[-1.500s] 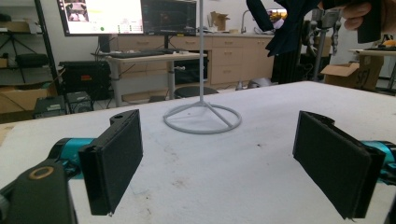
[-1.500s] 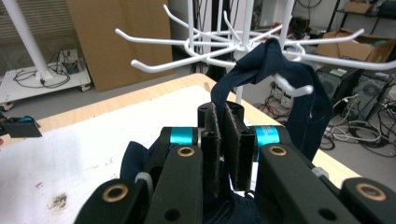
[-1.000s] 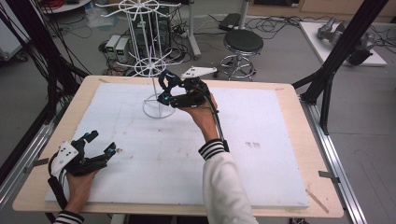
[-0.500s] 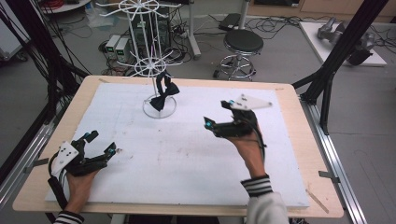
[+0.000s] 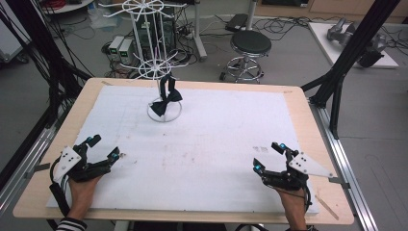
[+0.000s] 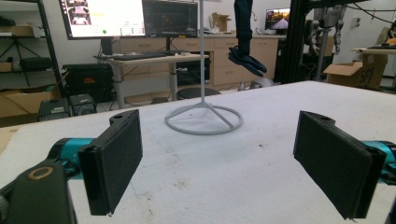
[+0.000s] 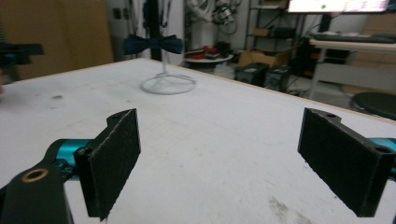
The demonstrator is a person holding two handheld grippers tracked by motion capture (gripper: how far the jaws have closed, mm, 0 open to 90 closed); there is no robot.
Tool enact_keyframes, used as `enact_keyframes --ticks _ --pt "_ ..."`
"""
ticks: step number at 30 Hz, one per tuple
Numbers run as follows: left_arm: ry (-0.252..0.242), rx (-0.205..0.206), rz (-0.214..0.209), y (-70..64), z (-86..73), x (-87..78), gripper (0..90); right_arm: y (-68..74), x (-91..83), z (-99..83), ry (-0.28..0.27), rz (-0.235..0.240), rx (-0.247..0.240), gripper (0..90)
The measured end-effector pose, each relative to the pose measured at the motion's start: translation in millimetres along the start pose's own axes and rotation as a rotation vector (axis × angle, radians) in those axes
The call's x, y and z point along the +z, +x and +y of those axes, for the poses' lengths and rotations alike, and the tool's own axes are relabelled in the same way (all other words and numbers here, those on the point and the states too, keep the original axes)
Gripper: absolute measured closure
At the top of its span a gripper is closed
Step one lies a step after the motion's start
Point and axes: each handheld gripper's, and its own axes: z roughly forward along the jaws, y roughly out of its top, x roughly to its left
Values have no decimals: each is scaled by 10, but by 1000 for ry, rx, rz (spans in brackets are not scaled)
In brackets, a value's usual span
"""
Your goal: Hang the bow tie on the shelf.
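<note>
While both hand-held grippers rest low on the white table cover, a dark bow tie hangs on a wire stand at the far side.

High view, bow tie: the bow tie [image 5: 165,98] hangs from the white wire stand [image 5: 163,62] at about 12 o'clock on the table [image 5: 298,103], above the stand's ring base.
High view, left gripper: the left gripper [image 5: 103,148] lies at about 8 o'clock, held by a hand [image 5: 82,191], jaws spread with nothing between them.
High view, right gripper: the right gripper [image 5: 267,156] lies at about 4 o'clock, jaws apart and empty, well away from the stand.

Left gripper view, jaws: two black padded jaws stand wide apart over the bare white cover.
Left gripper view, bow tie: the tie [image 6: 245,44] hangs beside the stand's thin pole at about 1 o'clock, above the ring base [image 6: 204,120], far beyond the jaws.

Right gripper view, jaws: both pads stand wide apart, clamping nothing.
Right gripper view, bow tie: the tie [image 7: 153,44] shows spread flat at about 11 o'clock, above the ring base [image 7: 168,85], well apart from the jaws.
Right gripper view, left edge: a blurred dark gripper part [image 7: 16,53] sits at 9 o'clock.
</note>
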Motion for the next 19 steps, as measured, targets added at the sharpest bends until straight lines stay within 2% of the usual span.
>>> enact_keyframes --ticks 3,6,9,12,19 --pt "-2 -1 2 -2 0 -3 158 0 17 -199 -42 -59 9 120" --pt "-4 0 2 -4 -1 -5 158 2 66 -324 -89 -99 14 119" --pt "-5 1 2 -4 -1 -5 158 3 113 -403 -107 -124 37 118" --pt "-2 1 2 -2 0 -4 158 14 119 -409 -126 -145 37 118" --pt "-3 -2 4 -1 -1 -2 158 24 128 -414 -121 -160 24 118"
